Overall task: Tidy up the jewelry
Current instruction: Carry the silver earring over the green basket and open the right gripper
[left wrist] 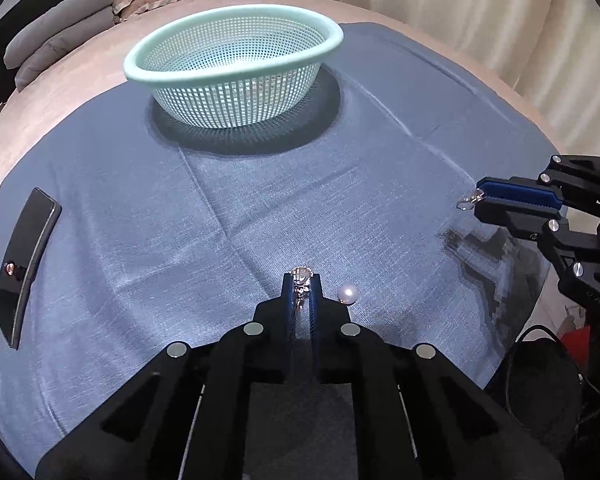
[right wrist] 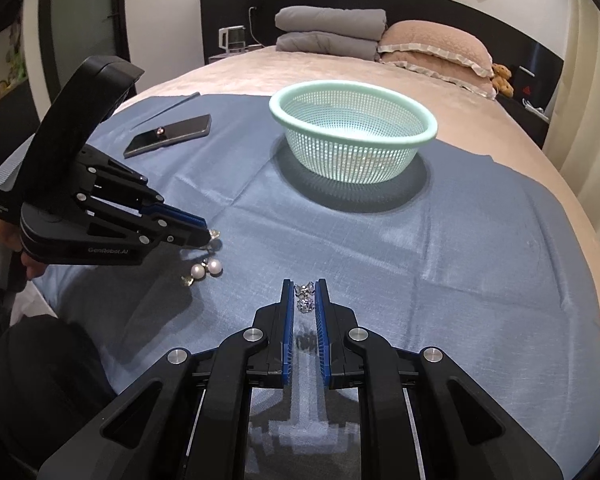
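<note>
1. Left gripper: jaws closed on a small silver crystal earring. Its black body reads "GenRobot.AI" in the right wrist view.
2. Right gripper: jaws clamped on a sparkling silver crystal jewel.
3. Two white pearl earrings lie on the blue woven cloth, just beside the left fingertips.
4. Mint-green perforated plastic basket: at 12 o'clock from the right gripper, well apart; open cloth lies between.
5. Black smartphone: at 10 o'clock, near the cloth edge.
</note>
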Demonstrator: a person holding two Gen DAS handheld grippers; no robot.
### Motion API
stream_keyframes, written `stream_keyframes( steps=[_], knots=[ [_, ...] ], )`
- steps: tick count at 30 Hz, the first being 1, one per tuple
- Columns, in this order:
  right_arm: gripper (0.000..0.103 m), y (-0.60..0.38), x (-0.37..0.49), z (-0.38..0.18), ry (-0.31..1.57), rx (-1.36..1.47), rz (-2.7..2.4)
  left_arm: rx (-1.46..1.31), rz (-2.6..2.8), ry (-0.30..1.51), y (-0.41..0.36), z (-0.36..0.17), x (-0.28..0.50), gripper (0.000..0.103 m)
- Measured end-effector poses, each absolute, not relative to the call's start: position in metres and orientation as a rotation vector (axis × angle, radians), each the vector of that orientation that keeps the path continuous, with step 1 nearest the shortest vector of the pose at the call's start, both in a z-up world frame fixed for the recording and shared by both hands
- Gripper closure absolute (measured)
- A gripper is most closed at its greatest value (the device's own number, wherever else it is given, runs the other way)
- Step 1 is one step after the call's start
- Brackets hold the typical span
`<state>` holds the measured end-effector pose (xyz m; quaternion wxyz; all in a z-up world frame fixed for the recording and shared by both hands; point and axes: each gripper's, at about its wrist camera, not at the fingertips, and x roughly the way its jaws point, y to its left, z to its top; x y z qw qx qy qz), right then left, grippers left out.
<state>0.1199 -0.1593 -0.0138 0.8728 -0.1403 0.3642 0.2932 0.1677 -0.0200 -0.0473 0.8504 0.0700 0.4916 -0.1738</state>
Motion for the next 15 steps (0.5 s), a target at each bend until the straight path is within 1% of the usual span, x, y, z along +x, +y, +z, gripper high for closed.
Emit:
stream_keyframes(
  steps=[8, 15],
  knots=[
    [0.093, -0.167, 0.130, 0.023, 0.669, -0.297, 0.585, 0.156, -0.348, 0.956, -0.002, -0.002, 0.162, 0.095],
    [0.093, -0.166, 0.162, 0.051, 0.598, -0.255, 0.564, 0.184, -0.311, 0.893, 0.004, 0.033, 0.179, 0.095]
  ],
)
